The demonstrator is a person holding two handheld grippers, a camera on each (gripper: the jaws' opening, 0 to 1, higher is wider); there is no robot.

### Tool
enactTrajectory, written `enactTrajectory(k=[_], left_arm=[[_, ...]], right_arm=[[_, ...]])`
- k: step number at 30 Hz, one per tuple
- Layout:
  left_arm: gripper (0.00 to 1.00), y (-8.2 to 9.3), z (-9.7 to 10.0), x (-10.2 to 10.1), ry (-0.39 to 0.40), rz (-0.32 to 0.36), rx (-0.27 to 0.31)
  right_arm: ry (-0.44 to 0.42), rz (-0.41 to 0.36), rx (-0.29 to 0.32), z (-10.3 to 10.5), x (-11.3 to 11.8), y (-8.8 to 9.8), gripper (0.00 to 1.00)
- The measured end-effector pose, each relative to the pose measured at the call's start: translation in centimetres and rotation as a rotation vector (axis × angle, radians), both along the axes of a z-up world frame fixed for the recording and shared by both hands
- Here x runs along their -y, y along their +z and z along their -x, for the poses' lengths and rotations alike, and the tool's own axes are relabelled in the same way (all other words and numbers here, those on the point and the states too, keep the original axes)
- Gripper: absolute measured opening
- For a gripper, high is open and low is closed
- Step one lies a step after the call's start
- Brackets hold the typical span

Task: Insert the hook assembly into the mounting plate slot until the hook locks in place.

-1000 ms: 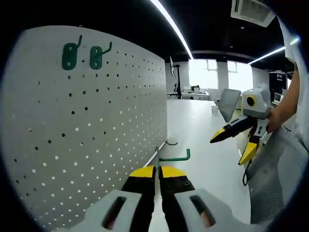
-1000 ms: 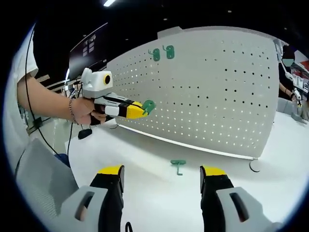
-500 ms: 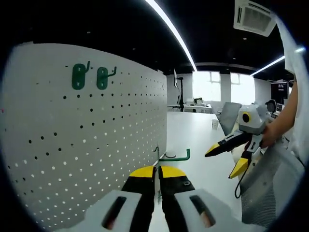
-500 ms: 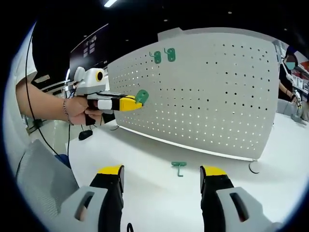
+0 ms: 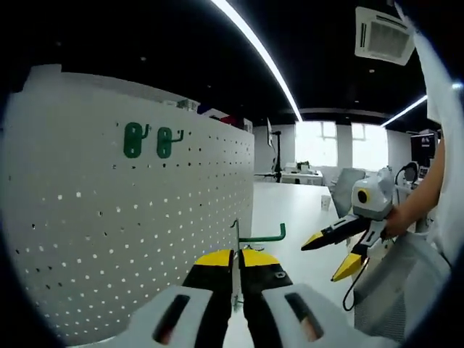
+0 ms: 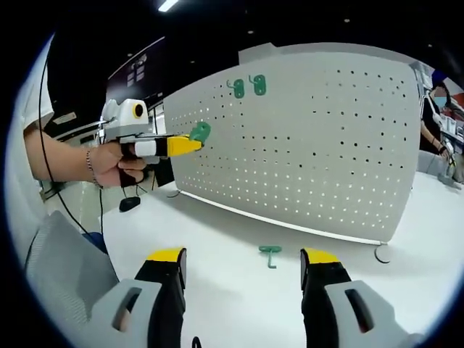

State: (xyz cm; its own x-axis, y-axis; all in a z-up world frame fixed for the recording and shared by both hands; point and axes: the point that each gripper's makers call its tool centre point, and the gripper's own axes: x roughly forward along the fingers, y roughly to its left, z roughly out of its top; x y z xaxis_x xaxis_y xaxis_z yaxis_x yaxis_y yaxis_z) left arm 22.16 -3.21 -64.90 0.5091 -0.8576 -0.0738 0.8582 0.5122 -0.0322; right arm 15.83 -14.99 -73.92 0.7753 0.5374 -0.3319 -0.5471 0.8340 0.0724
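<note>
My left gripper point(image 5: 235, 255), clenched on a green hook point(image 5: 259, 235), nears the pegboard point(image 6: 319, 145); next, seat it beside the mounted hooks point(image 5: 148, 140); right gripper point(image 6: 239, 255) idle, jaws apart.

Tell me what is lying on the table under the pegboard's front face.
On the white table, a loose green hook lies before the pegboard. A dark ring sits near its corner. Anything behind the board is hidden.

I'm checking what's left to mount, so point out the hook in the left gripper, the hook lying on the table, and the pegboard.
held hook point(image 6: 200, 131), right gripper view, its plate.
loose hook point(image 6: 270, 251), right gripper view, its crossbar.
pegboard point(image 6: 326, 145), right gripper view, its face.
</note>
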Motion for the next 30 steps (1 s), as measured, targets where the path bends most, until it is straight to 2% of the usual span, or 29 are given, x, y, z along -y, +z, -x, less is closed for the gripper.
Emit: enactTrajectory(k=[13,26,30], left_arm=[[0.03,1.6,1.6,-0.2,0.011,0.039,0.020],[0.03,2.3,1.8,-0.3,0.034,0.053,0.031],[0.03,2.0,1.7,-0.4,0.038,0.045,0.028]], right_arm=[[-0.001,-0.013,0.002,0.0,-0.2,0.2,0.61],[0.001,-0.012,0.002,0.1,-0.3,0.2,0.61],[0.006,-0.036,0.032,0.0,-0.5,1.1,0.61]])
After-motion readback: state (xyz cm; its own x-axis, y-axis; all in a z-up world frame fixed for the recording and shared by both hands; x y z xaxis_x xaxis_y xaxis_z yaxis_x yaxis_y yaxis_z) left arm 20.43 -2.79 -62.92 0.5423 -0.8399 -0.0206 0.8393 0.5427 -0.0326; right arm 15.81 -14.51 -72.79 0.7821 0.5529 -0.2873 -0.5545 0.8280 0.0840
